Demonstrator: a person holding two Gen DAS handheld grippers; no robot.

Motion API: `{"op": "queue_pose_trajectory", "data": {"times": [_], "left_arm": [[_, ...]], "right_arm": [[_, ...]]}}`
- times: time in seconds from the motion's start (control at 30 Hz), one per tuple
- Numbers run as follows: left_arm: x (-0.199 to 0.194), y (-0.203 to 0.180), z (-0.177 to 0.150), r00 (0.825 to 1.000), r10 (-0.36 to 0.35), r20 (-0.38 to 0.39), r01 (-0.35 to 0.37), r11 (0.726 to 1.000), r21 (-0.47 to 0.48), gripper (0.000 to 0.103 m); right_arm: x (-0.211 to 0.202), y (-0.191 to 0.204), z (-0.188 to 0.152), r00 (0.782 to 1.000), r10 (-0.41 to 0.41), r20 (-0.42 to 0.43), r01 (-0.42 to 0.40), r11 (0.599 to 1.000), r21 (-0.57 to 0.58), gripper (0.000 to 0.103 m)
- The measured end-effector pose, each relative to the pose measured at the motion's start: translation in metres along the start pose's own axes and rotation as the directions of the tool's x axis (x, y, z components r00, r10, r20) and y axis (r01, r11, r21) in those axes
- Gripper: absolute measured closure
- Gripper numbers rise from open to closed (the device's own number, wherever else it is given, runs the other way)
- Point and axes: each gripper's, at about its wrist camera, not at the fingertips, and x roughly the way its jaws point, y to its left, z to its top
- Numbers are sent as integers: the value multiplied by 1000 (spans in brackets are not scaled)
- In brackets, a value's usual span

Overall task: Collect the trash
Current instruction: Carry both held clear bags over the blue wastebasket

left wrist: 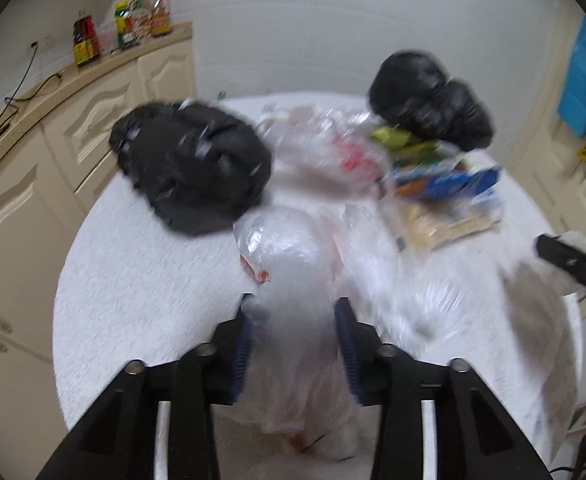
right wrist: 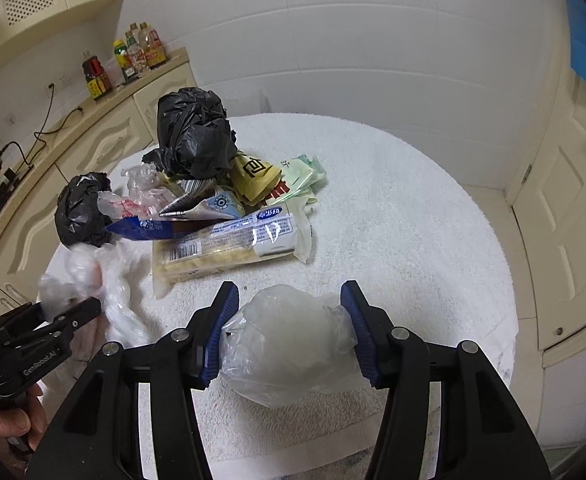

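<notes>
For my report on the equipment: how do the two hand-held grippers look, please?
Both are black plastic. The right gripper has two angular fingers with ribbed blue pads and silver round bolts at the joints. The left gripper is built the same; in the right wrist view its side bears small white lettering.

White tiled wall (right wrist: 373, 40) across the back, cream cabinets (right wrist: 105, 148) with beige countertop (left wrist: 93, 66) and bottles (right wrist: 137, 54) upper left of frame, panelled cream door (right wrist: 565, 200) right, round white-clothed table (right wrist: 413, 220) centre.
</notes>
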Motion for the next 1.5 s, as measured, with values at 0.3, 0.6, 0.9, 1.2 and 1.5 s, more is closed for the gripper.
{"op": "queue_pose_trajectory", "data": {"times": [0.3,0.6,0.9,1.2,1.5], "left_arm": [[-13,11,-8,1000,-29,-7,29,999,-33,77],[-81,9,-5,991,-28,128,31,999,-26,78],[-155,-44,21,951,-120,287,109,993,55,78],[-186,-154,41,894,-325,307,262,937,230,78],[-155,-279,36,866,-482,130,406,832,379,78]], "right_arm": [[1,2,-11,1000,8,-14,-8,1000,-13,49],[-30,-1,-3,997,31,66,-30,1000,-6,50],[-91,-23,17,978,63,201,-66,998,9,50],[-160,-102,22,943,-50,329,8,992,128,50],[-183,-221,-12,925,-243,294,132,927,351,50]]}}
